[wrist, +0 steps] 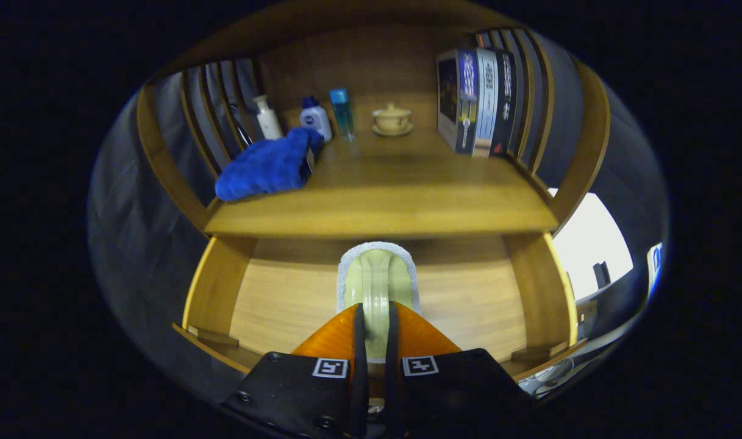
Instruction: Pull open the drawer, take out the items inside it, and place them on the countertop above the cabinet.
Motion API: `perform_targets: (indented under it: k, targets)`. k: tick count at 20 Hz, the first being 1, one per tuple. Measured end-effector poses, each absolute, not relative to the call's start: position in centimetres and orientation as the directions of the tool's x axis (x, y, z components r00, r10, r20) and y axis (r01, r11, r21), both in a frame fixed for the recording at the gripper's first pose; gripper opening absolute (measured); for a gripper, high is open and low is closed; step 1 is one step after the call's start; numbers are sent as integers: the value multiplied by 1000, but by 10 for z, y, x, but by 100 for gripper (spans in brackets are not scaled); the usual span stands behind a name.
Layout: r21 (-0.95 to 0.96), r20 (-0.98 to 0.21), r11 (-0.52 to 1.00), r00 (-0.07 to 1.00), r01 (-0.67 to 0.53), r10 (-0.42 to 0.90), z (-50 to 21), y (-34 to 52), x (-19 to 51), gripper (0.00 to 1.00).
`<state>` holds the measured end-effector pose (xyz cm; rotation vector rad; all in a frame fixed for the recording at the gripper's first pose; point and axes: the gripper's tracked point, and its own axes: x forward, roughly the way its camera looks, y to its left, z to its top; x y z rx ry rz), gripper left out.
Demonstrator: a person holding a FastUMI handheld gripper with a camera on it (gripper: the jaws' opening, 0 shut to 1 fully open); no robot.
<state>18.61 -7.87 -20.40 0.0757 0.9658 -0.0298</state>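
One brush [377, 281], pale green with a white fringe round its head, sits clamped between the tongs [375, 317], both fingers pressing on its handle. It hangs over the open drawer [468, 299], whose wooden floor shows beneath it, and just below the front edge of the table [383, 210] that tops the cabinet.

Next, I judge, comes the lift and the set-down. The brush head is close under the table's front edge, so it should draw back and rise clear of that lip before going forward. The middle of the table looks bare and is the safest place to land. A blue cloth [267, 166] lies at the left edge, three bottles [316, 119] and a lidded cup [392, 119] stand along the back, and books [477, 100] fill the right back corner. Keep the grip firm until the brush rests flat, then part the fingers.
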Motion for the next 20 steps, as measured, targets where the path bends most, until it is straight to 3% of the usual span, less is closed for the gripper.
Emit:
perform_targets:
  k: [7,20]
  targets:
    - [-2,-788,996,614,84,-53,-154,-71,293,19]
    - [-56,-851,988,510,142,-121,-206,-66,373,19]
